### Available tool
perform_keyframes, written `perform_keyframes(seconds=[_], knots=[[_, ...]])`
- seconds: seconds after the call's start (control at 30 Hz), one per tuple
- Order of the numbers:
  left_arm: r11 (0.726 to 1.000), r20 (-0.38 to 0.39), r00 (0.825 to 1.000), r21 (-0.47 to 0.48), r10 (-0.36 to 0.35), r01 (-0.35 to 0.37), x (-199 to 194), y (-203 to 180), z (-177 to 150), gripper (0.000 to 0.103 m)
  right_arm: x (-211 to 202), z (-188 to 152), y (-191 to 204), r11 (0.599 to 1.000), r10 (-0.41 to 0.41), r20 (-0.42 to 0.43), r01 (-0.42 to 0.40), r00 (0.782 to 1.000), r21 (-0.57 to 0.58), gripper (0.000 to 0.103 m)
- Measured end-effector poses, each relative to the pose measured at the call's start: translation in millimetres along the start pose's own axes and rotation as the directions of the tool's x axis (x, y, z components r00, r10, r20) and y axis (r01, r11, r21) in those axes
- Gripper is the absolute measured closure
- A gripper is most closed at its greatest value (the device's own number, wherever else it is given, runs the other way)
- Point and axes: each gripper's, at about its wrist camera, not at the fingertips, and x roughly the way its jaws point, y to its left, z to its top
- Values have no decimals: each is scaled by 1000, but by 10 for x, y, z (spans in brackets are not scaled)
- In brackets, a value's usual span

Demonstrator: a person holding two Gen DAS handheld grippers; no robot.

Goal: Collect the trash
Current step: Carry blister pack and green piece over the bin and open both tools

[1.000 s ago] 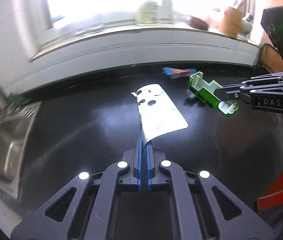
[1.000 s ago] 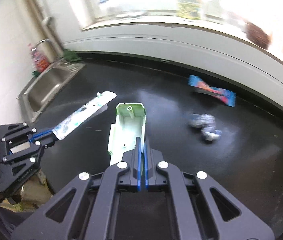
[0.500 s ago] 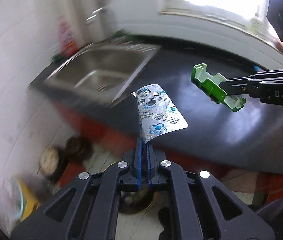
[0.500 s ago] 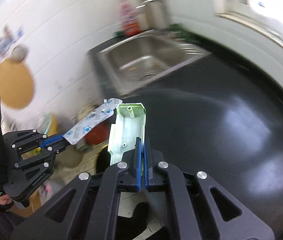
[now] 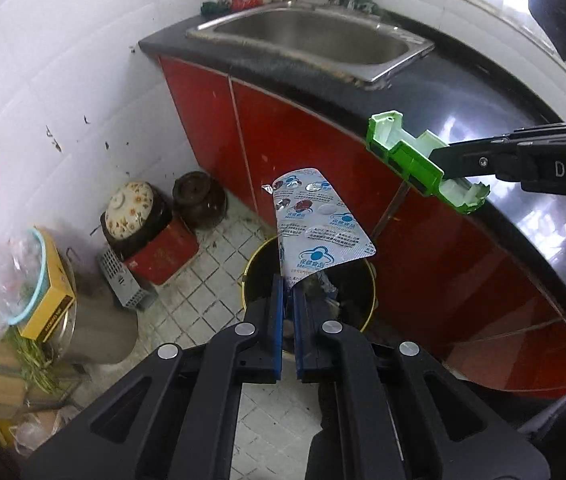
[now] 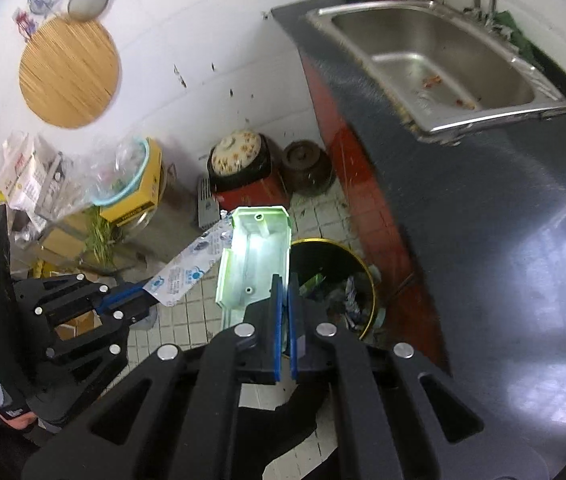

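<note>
Both views have swung off the black desk top since the earlier frames and now look down at the tiled floor beside the red cabinets.

Left tongs: blue pads pressed together on the lower corner of a silver blister pack. The pack stands up from the pads at frame centre of the left wrist view, directly above the open mouth of the yellow-rimmed trash bin on the floor.

Right tongs: pads pressed together on one wall of a green-and-white plastic tray. In the right wrist view the tray sits at frame centre, overlapping the left rim of the trash bin, which already contains crumpled wrappers.

In the left wrist view the right tongs enter from the right edge, holding the plastic tray in front of the desk edge. In the right wrist view the left tongs enter from the lower left with the blister pack, its tip just beside the tray.

A steel sink occupies the upper centre, set into the desk. A floral-lidded pot and a brown jar stand on the floor at centre left.
</note>
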Motion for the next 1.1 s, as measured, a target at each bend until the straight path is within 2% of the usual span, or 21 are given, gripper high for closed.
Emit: perform_keyframes(seconds=[0.3,0.57,0.67,0.73,0.77,0.8,0.83,0.87,0.9,1.1], knots=[[1000,-47,999,-14,-28,28,357,96,-23,100,321,35,-87,999,-40,-69,41,997,23,100],[998,-63,996,-11,-65,64,518,109,34,100,473,55,-141,997,-60,-94,64,994,37,100],[995,-88,991,-22,-99,97,601,126,48,98,547,79,-160,997,-66,-111,70,992,39,99],[996,-130,988,-31,-83,80,695,119,26,77,605,87,-192,996,-70,-135,77,988,45,96],[997,-139,988,-37,-75,70,724,125,10,45,632,89,-206,996,-75,-143,82,987,45,93],[997,-132,989,-42,-65,60,724,133,1,29,644,89,-213,996,-76,-146,83,986,44,77],[997,-117,991,-48,-58,53,716,136,-13,29,634,88,-224,994,-89,-137,96,987,44,51],[997,-117,991,-48,-63,58,722,135,-19,29,604,86,-231,994,-90,-117,96,989,46,40],[997,-129,989,-45,-66,60,743,132,-23,29,583,87,-230,995,-85,-104,90,991,47,37],[997,-127,990,-54,-64,58,726,156,-44,29,558,72,-250,996,-69,-108,74,992,48,37]])
